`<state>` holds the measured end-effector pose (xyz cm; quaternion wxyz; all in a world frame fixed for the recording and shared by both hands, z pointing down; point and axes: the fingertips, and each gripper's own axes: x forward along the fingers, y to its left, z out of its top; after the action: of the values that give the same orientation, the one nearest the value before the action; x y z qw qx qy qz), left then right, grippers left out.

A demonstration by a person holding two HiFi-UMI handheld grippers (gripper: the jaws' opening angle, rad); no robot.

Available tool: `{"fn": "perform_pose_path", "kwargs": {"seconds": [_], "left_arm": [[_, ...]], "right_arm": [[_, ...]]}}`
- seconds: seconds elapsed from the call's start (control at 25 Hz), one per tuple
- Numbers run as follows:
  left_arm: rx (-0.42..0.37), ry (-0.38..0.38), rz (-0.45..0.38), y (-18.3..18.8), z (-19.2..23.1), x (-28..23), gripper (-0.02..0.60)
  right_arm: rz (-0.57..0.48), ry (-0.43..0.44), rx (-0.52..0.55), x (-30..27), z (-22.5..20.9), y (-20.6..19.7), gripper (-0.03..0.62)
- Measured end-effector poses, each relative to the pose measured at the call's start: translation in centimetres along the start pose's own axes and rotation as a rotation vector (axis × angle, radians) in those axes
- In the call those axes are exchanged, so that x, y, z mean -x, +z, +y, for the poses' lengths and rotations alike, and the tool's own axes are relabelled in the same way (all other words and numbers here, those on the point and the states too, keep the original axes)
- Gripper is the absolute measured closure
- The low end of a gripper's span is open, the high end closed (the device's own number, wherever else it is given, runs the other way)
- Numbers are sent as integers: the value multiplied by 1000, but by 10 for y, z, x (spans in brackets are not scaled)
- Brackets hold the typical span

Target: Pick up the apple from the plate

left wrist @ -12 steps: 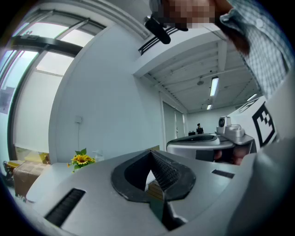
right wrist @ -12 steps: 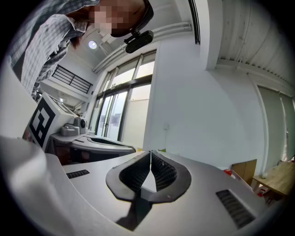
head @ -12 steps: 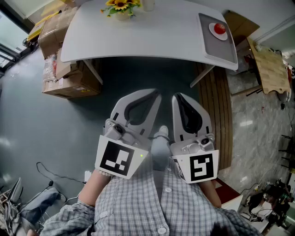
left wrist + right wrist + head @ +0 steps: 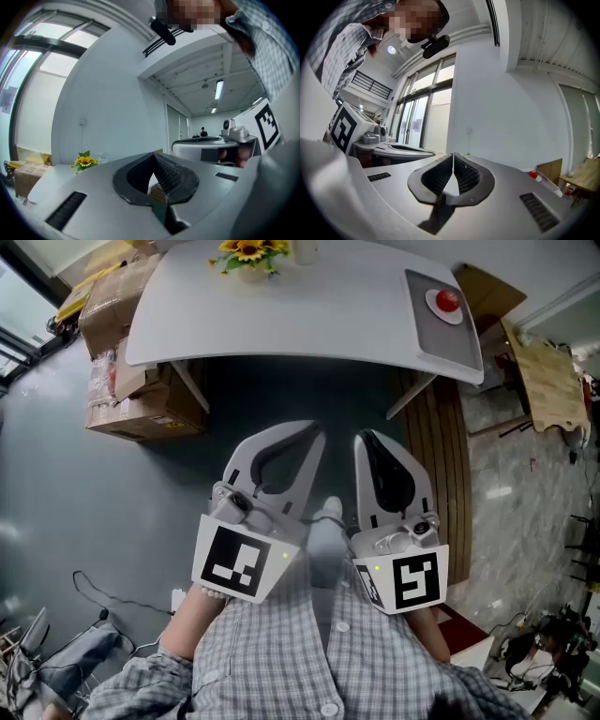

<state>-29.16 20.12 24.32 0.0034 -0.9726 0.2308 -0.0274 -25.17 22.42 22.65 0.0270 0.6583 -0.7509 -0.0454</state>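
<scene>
A red apple (image 4: 447,299) lies on a small white plate (image 4: 434,302), on a grey tray (image 4: 450,338) at the right end of the white table (image 4: 281,315). In the right gripper view the apple (image 4: 533,174) is a small red spot far off at the right. Both grippers are held close to the person's body, well short of the table. The left gripper (image 4: 317,433) has its jaws closed tip to tip with nothing between them (image 4: 153,155). Beside it, the right gripper (image 4: 364,437) is likewise shut and empty (image 4: 453,155).
A bunch of sunflowers (image 4: 246,251) stands at the table's far middle edge. Cardboard boxes (image 4: 131,395) are stacked under the table's left end. A wooden board (image 4: 548,381) lies at the right, and cables (image 4: 103,592) trail over the grey floor.
The right gripper has slid a little down and to the right. The left gripper, apple and plate have not moved.
</scene>
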Motion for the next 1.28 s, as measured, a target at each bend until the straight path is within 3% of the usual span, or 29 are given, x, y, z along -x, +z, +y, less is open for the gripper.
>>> {"fn": "perform_pose_path", "kwargs": {"seconds": [0.32, 0.48, 0.76, 1.28], "left_arm": [[31, -29, -14, -2, 4, 10, 572], [64, -36, -3, -4, 7, 9, 572], [28, -37, -10, -2, 2, -8, 572], [49, 8, 26, -4, 5, -106, 572]], "right_arm": [[20, -67, 11, 5, 4, -4, 568], [50, -126, 70, 18, -7, -6, 568], [55, -182, 66, 29, -40, -13, 568], [77, -157, 43, -3, -140, -27, 568]]}}
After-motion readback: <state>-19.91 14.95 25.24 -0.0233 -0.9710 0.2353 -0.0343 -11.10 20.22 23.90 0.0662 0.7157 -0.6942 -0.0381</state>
